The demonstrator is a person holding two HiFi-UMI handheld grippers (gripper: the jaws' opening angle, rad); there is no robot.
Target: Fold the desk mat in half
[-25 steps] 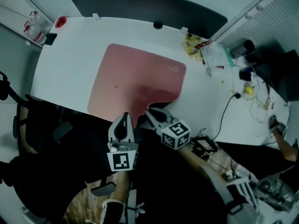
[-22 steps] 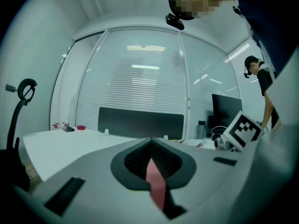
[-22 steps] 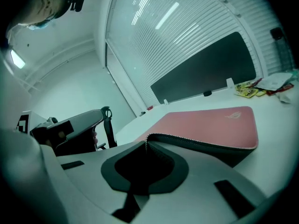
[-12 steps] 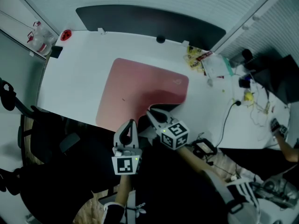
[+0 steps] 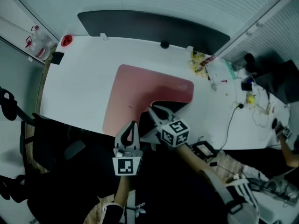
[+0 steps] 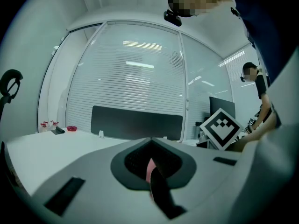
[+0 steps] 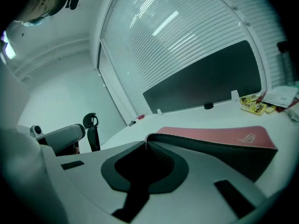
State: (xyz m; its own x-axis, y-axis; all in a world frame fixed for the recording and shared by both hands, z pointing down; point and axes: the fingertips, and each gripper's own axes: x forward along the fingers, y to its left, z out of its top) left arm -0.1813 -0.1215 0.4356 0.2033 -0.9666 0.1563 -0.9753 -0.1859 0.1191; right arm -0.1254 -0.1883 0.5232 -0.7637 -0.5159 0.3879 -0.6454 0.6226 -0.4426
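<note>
The white desk [image 5: 74, 78] carries the pink mat [image 5: 140, 85], which lies mostly flat ahead of the 2 grippers' jaws. The right gripper [image 5: 153, 110] has its jaws pressed together on the mat's near corner, held off the desk with the dark underside showing beside them. The left gripper [image 5: 132, 125] has its jaws pinching the mat's near edge.

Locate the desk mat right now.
Head view: the desk mat lies centre of the white desk, near edge pinched by left gripper and right gripper.
</note>
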